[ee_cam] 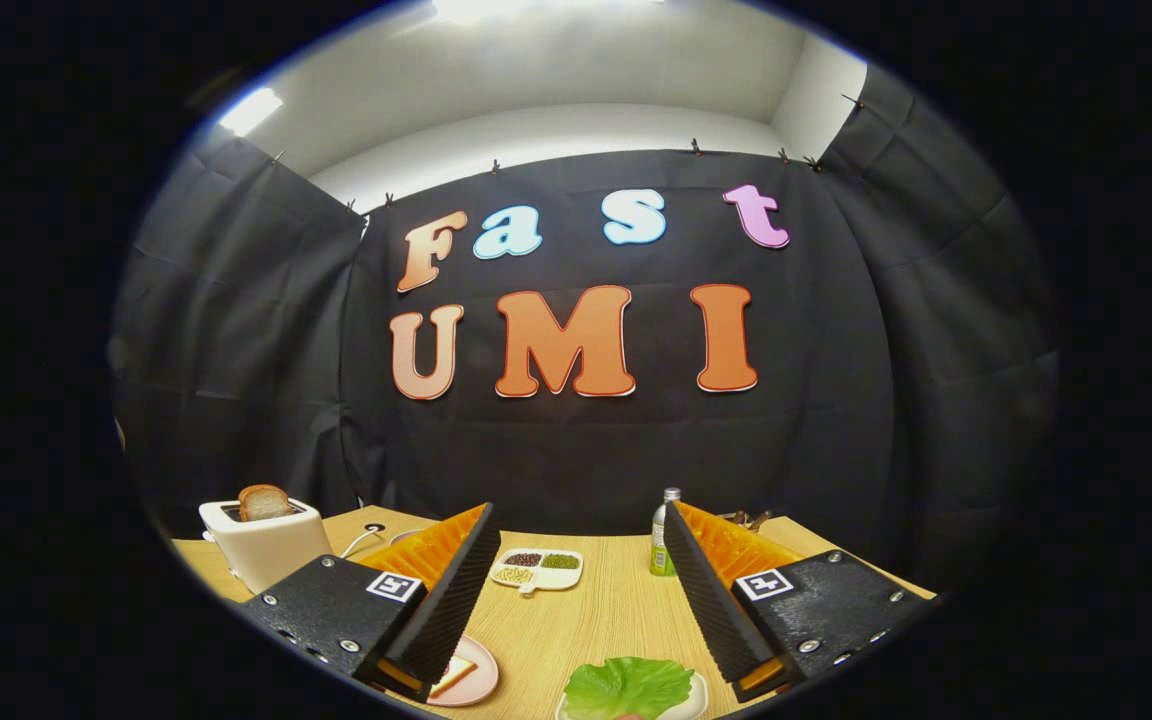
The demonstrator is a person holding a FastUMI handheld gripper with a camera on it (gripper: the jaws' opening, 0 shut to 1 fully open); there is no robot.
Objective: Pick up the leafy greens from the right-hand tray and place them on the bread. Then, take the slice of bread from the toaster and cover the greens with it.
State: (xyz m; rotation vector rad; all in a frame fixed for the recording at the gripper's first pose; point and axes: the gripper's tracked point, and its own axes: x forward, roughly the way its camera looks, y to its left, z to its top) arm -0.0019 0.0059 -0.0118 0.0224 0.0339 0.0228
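My gripper (576,530) is open, its two fingers spread wide above the wooden table (606,610) with nothing between them. A green lettuce leaf (628,686) lies on a white tray (696,697) close below, between the fingers and nearer the right one. A pink plate (481,672) with a slice of bread (452,676) sits partly hidden under the left finger. A white toaster (266,545) stands at the far left, left of the left finger, with a browned bread slice (264,502) sticking up out of its slot.
A white divided dish (537,570) of beans and seeds sits beyond the fingers at mid-table. A small green bottle (663,535) stands by the right finger's tip. The toaster's cord (364,540) runs along the table's back edge, before the black cloth wall.
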